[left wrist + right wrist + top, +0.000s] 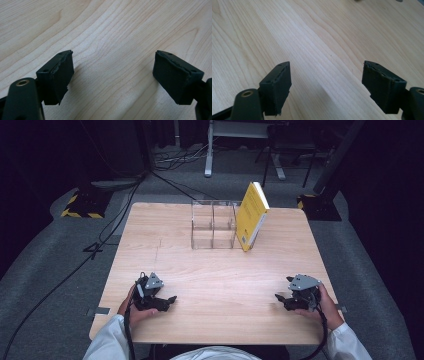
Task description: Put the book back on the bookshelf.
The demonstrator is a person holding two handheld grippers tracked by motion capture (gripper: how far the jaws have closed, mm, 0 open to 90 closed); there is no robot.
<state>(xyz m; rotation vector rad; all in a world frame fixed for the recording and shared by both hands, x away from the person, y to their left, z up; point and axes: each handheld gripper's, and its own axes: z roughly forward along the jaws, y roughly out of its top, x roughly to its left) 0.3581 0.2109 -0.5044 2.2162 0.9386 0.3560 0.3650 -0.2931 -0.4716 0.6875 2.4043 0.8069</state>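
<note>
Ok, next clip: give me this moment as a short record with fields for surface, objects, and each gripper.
surface: wooden table
objects: clear divided organizer at the far middle; yellow book standing tilted, leaning against the organizer's right side
left gripper: held low at the near left of the table, jaws open, nothing between them
right gripper: held low at the near right, jaws open, nothing between them
contact: neither gripper touches the book or the organizer
</note>
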